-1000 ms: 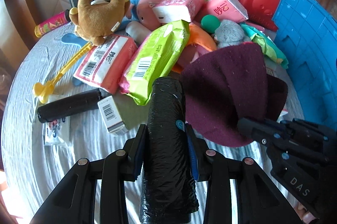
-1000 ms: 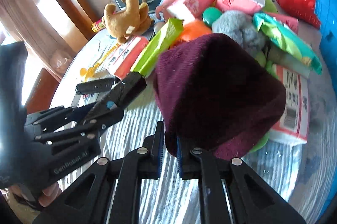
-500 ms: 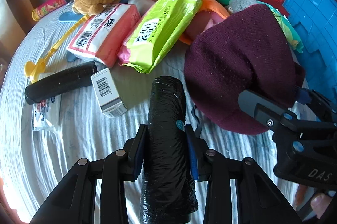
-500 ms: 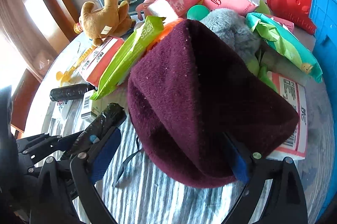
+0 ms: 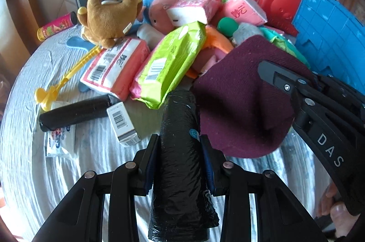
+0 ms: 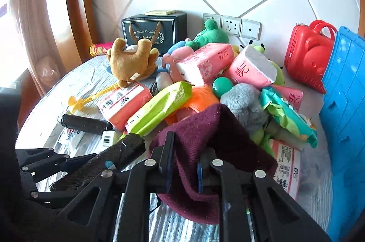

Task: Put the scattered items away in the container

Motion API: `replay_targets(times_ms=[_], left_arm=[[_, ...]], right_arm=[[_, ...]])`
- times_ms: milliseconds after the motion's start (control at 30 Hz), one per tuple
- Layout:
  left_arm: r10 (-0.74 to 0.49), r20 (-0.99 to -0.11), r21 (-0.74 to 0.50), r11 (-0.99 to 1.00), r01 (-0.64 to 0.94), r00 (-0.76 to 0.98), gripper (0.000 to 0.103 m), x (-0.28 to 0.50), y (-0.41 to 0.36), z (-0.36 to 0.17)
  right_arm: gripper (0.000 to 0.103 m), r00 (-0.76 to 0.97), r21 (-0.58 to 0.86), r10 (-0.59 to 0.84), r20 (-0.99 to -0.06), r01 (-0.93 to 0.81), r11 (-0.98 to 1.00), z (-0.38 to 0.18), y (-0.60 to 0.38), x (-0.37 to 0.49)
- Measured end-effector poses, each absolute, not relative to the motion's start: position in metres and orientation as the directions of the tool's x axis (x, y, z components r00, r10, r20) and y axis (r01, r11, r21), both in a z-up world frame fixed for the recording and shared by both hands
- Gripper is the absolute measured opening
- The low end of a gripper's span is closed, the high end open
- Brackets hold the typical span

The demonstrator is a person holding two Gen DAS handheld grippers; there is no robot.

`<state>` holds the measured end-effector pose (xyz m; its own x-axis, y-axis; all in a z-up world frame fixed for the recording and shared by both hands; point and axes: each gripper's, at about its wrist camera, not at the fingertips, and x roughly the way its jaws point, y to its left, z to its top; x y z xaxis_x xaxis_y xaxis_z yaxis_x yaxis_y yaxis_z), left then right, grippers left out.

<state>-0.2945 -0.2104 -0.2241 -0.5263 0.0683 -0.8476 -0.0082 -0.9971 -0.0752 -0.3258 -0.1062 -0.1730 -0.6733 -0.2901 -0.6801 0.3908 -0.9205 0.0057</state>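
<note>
Gripping a black bag roll [image 5: 180, 150], the left claw [image 5: 178, 157] hovered over the desk [image 5: 45, 173]; beside it, the right claw [image 6: 183, 164] clenched a maroon beanie [image 6: 223, 135]. Farther right stood the blue container [image 5: 328, 37].

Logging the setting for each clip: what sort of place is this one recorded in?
Most likely a home room, at a round cloth-covered table against a white tiled wall with sockets. Plush toys such as the brown plush, tissue packs and a blue crate suggest household clutter.

The maroon knit hat [image 6: 219, 139] hides the right fingers' [image 6: 169, 157] tips.
</note>
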Motion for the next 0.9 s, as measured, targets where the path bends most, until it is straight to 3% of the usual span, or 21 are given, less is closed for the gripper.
replay_targets(times_ms=[133, 267, 300, 333, 367, 400, 433, 733, 900], left_arm=[[0.085, -0.82, -0.075, -0.996, -0.042, -0.566, 0.034, -0.284, -0.209, -0.193], [0.091, -0.819, -0.07, -0.996, -0.058, -0.566, 0.034, -0.28, -0.211, -0.183], [0.091, -0.824, -0.069, -0.996, -0.06, -0.559, 0.034, -0.279, -0.212, -0.185], [0.091, -0.829, -0.068, -0.996, -0.061, -0.552, 0.034, -0.278, -0.212, -0.187], [0.09, -0.834, -0.068, -0.996, -0.061, -0.544, 0.035, -0.276, -0.212, -0.19], [0.09, -0.84, -0.071, -0.996, -0.056, -0.534, 0.035, -0.275, -0.213, -0.194], [0.089, -0.846, -0.073, -0.996, -0.05, -0.525, 0.035, -0.275, -0.213, -0.198], [0.057, -0.885, -0.059, -0.998, -0.01, -0.461, 0.035, -0.282, -0.206, -0.235], [0.052, -0.9, -0.054, -0.998, -0.008, -0.433, 0.035, -0.297, -0.21, -0.259]], right_arm=[[0.016, -0.654, 0.043, -0.301, -0.694, 0.38, -0.924, -0.16, -0.103, -0.311], [0.016, -0.55, 0.185, -0.355, -0.756, 0.342, -0.921, -0.182, -0.083, -0.301], [0.022, -0.548, 0.189, -0.342, -0.763, 0.316, -0.93, -0.188, -0.075, -0.296], [0.029, -0.546, 0.194, -0.329, -0.771, 0.291, -0.937, -0.195, -0.067, -0.292], [0.057, -0.546, 0.208, -0.325, -0.772, 0.266, -0.941, -0.198, -0.057, -0.287], [0.093, -0.546, 0.224, -0.322, -0.774, 0.24, -0.945, -0.202, -0.047, -0.283], [0.103, -0.551, 0.251, -0.33, -0.767, 0.215, -0.944, -0.206, -0.036, -0.281], [0.103, -0.505, 0.374, -0.362, -0.783, 0.082, -0.924, -0.256, -0.001, -0.306], [0.103, -0.528, 0.404, -0.401, -0.748, 0.117, -0.907, -0.259, -0.016, -0.313]])
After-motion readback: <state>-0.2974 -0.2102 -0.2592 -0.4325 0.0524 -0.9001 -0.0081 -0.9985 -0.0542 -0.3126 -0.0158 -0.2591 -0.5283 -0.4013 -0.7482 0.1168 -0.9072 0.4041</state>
